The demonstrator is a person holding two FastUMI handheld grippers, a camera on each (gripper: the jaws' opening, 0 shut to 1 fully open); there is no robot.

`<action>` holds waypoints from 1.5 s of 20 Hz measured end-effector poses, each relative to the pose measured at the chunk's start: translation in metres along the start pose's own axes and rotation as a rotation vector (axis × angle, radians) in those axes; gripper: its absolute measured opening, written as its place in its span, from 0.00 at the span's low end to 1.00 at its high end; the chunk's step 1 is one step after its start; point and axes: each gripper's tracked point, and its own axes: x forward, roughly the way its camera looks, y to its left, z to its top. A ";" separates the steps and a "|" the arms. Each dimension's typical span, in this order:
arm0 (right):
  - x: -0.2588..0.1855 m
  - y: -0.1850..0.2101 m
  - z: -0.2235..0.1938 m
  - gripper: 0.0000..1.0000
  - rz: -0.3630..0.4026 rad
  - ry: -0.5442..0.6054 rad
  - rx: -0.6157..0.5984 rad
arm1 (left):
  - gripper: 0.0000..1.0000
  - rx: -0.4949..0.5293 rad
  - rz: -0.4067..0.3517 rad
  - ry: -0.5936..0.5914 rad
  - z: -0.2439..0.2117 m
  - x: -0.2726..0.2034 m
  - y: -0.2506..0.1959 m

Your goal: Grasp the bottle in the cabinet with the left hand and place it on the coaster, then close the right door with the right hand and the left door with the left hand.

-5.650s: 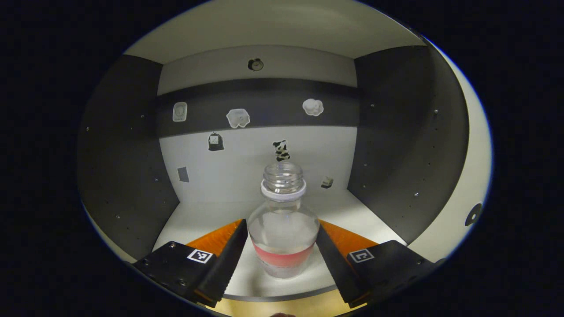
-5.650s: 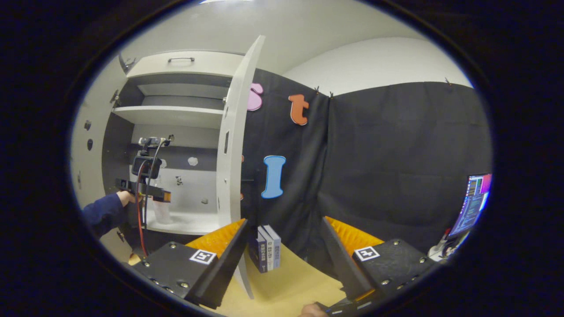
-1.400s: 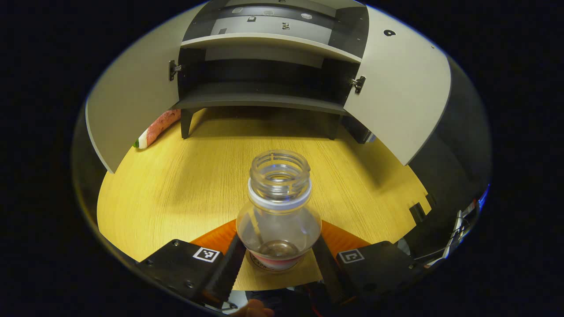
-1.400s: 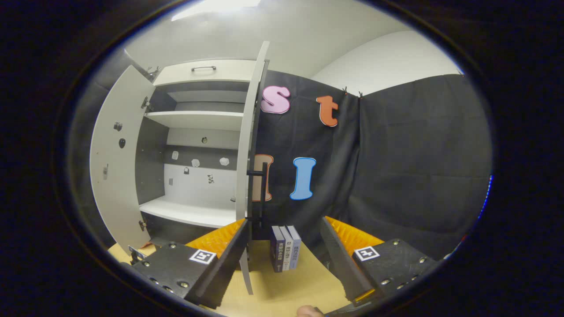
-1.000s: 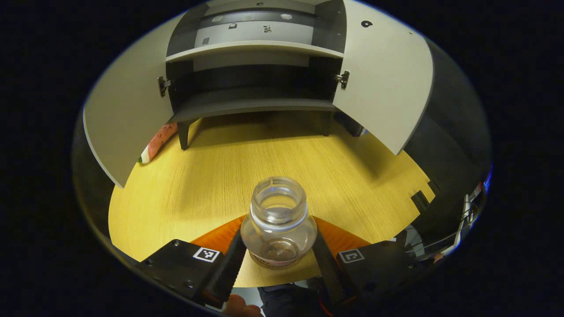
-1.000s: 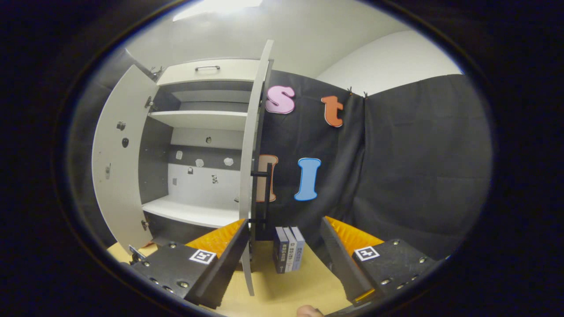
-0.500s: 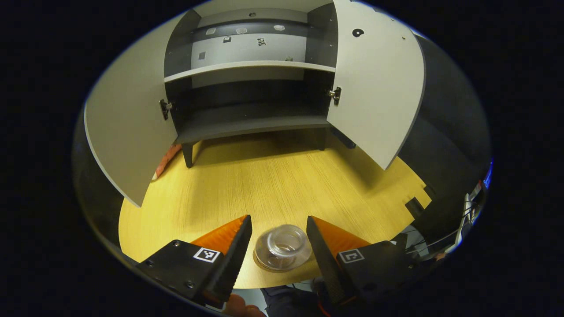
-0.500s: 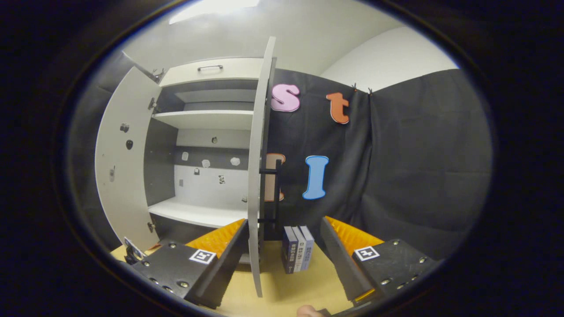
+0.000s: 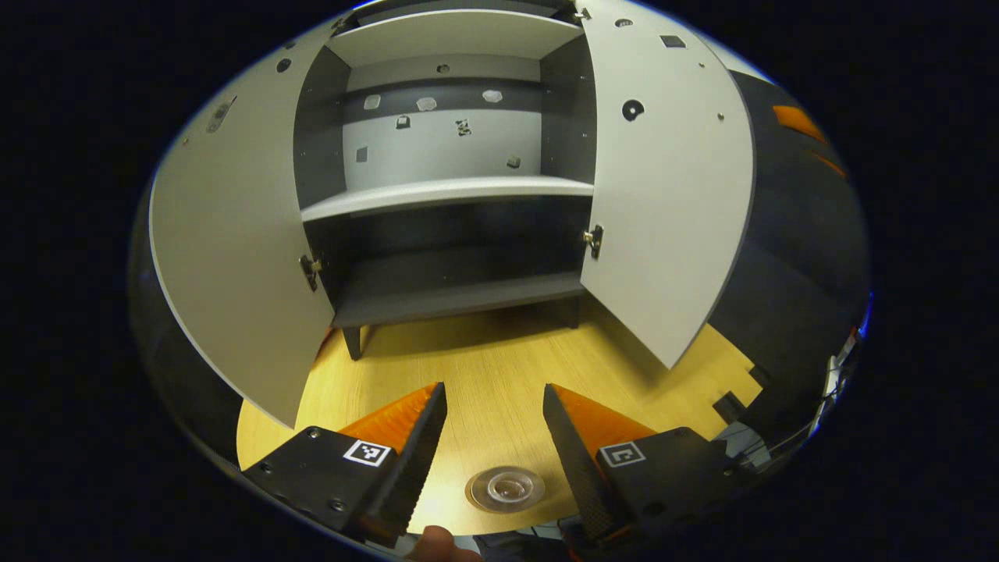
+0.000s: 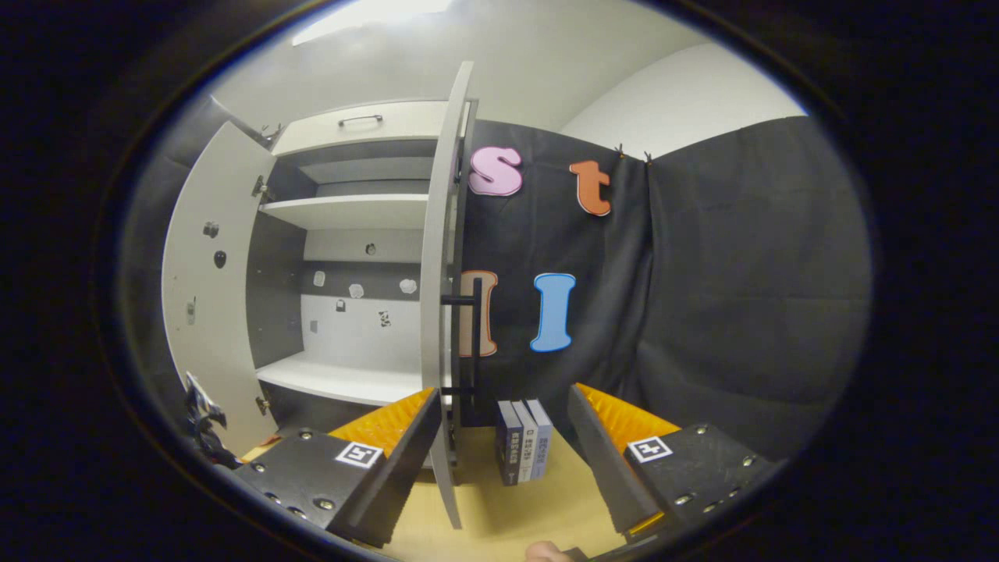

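Bottle [image 9: 505, 489] stands on the table [image 9: 484, 375] below, between the spread fingers of the released left tool [image 9: 493, 406].

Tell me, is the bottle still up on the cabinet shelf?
No, the bottle stands on the wooden table, below the open left gripper, and the shelf is bare.
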 end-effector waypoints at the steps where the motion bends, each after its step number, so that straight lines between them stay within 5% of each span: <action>1: 0.000 -0.001 -0.001 0.98 -0.002 -0.002 0.000 | 0.82 -0.005 0.006 -0.025 0.014 0.000 0.001; 9: 0.012 -0.014 0.003 0.98 -0.032 -0.019 -0.005 | 0.82 -0.053 0.073 -0.274 0.134 -0.020 0.024; 15: 0.033 -0.042 0.007 0.98 -0.143 -0.028 0.019 | 0.87 -0.093 0.189 -0.421 0.193 -0.050 0.055; 25: 0.065 -0.022 0.013 0.96 -0.084 -0.042 -0.008 | 0.87 -0.138 0.310 -0.470 0.202 -0.071 0.096; 30: 0.067 -0.017 0.016 0.93 -0.038 -0.045 -0.031 | 0.87 -0.182 0.304 -0.460 0.197 -0.067 0.098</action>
